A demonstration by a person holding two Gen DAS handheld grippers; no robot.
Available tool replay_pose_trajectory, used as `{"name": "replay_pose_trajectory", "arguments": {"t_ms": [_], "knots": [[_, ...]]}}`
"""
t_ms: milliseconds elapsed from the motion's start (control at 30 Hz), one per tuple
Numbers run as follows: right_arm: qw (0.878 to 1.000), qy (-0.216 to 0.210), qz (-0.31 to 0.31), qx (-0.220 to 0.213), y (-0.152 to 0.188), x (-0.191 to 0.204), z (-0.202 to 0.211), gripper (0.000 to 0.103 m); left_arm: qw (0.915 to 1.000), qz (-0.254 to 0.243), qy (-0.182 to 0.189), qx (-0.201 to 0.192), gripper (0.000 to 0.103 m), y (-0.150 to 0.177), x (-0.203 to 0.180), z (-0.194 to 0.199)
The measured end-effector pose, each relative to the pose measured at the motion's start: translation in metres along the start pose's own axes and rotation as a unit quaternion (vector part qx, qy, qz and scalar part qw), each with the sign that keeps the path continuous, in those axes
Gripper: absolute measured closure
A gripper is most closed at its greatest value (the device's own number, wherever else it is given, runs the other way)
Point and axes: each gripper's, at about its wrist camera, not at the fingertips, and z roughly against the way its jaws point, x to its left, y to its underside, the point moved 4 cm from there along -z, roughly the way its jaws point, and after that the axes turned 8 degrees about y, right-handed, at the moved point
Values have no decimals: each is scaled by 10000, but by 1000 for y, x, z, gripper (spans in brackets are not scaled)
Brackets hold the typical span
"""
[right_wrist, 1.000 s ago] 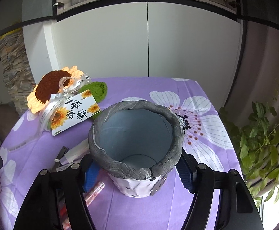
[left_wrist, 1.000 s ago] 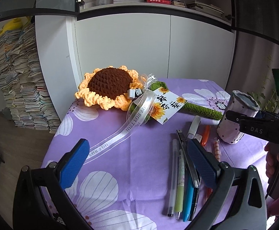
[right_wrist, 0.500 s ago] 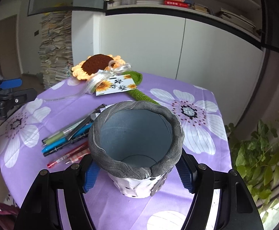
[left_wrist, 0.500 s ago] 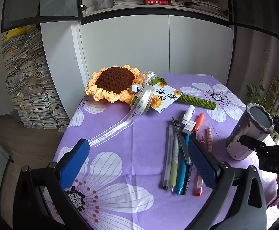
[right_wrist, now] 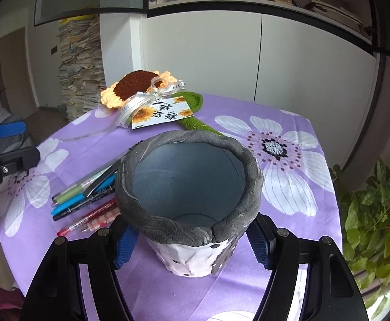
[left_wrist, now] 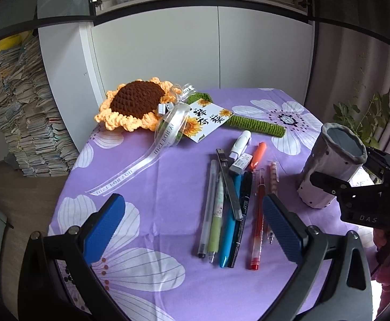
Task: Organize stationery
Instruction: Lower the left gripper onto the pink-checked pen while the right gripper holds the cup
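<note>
Right gripper (right_wrist: pixel 192 243) clamps the tilted pen holder (right_wrist: pixel 189 187) beside pens (left_wrist: pixel 229 214) on the surface (left_wrist: pixel 168 187); left gripper (left_wrist: pixel 192 230) hangs wide open, empty. A slack grip could drop it.

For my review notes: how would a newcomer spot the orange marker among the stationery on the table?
Start at the crocheted sunflower at the back of the purple floral tablecloth, then follow its green stem toward the row of pens. The orange marker lies at the far end of that row, beside a white eraser. It is the only orange, stubby piece there.
</note>
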Motion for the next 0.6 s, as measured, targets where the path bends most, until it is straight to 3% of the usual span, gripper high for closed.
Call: {"name": "replay_pose_trajectory", "arguments": {"t_ms": [267,400,600], "knots": [[9999,53,-120,-53,0,-6,3,31,9994,97,265,216,1,-8,-6,-24],[9997,117,-196,-90,0,-8,5,31,9994,7,134,326,1,-8,-4,-34],[9997,114,-187,-100,0,-8,4,31,9981,287,5,548,11,-10,18,-48]]}}
